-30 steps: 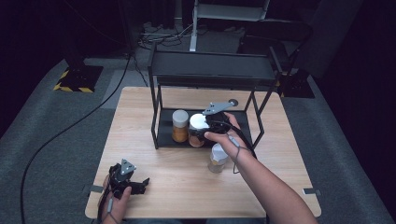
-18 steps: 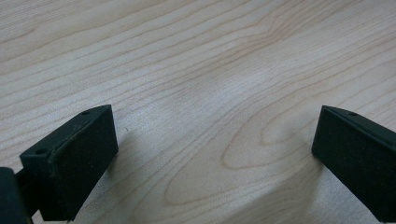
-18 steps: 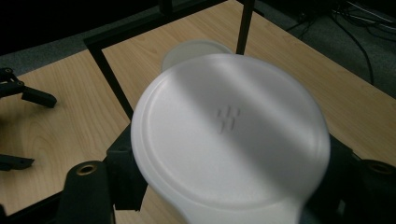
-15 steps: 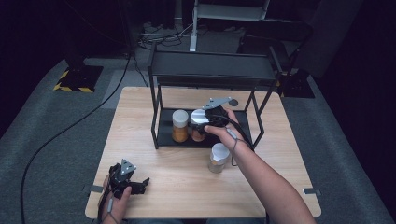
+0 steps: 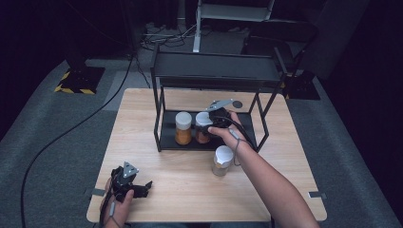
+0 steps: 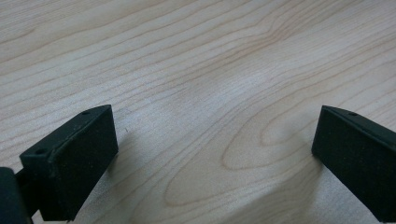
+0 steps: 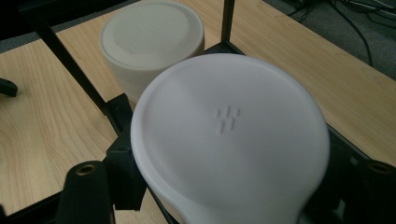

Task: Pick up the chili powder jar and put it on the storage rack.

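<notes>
- Your right gripper (image 5: 209, 124) has its fingers clenched on a white-lidded spice jar (image 7: 229, 135), which sits low over the bottom shelf of the black rack (image 5: 209, 142), just beside the other white-lidded jar (image 5: 183, 128) standing there.
- By the look of it, you are at the placing step: set the jar's base flat on the shelf, then let go and draw back without nudging its neighbour.
- A third jar (image 5: 222, 160) waits on the surface in front of the rack.
- Your right forearm reaches in diagonally from the near edge, wrist under the rack's top tier.
- Your left gripper (image 5: 130, 183) rests on the surface near you, fingers (image 6: 70, 158) released, nothing between them.
</notes>
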